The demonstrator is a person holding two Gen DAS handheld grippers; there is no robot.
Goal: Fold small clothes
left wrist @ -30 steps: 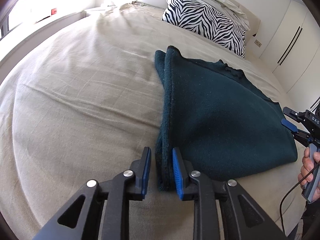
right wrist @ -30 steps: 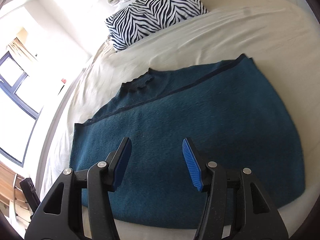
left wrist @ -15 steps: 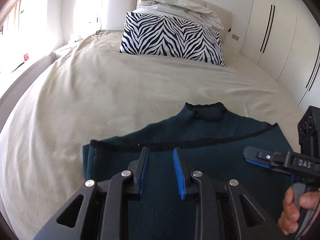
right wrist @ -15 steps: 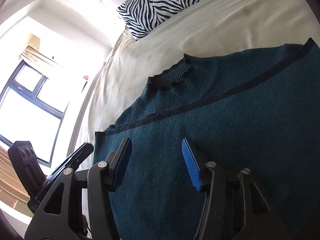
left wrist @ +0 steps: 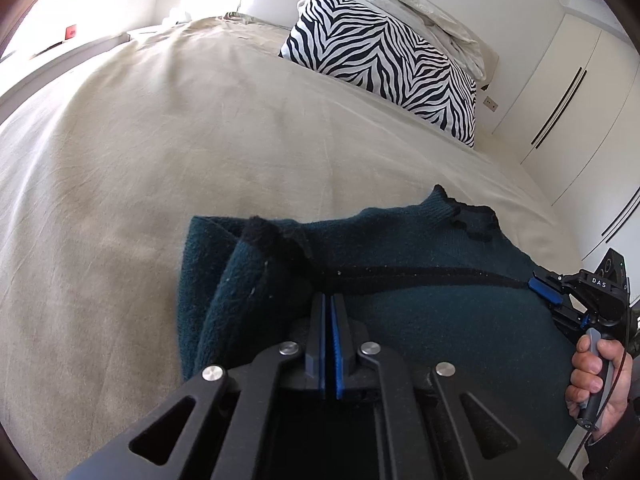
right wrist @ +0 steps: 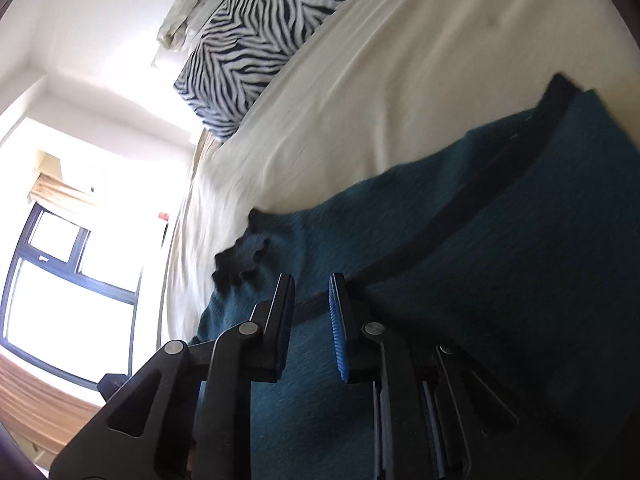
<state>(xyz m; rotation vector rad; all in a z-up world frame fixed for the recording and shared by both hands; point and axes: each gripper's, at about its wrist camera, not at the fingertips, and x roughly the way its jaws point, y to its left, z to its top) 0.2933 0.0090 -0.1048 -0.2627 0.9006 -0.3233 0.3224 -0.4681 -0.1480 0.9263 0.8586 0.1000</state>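
A: Where's the sweater point(left wrist: 420, 320) on the bed point(left wrist: 160, 140)?

B: It fills the lower centre and right of the left wrist view, dark teal on the beige cover, already folded once, with the collar at upper right of the garment.

A: And the grippers?

B: The left gripper point(left wrist: 330, 344) is pressed together at bottom centre, and I judge it is pinching the folded edge by the black trim. The right gripper point(right wrist: 312, 320) stands part-spread over the trim line in its own view, holding nothing; it shows again at the right edge of the left view.

A: How to do this step well?

B: Probably have the right bite the same edge, then lift both level so the layers stay aligned.

A: Anything in the way?

B: The zebra pillow point(left wrist: 384, 60) at upper centre, with rumpled linen point(left wrist: 420, 8) on it, is well apart. Wardrobe doors point(left wrist: 560, 100) stand at the right.
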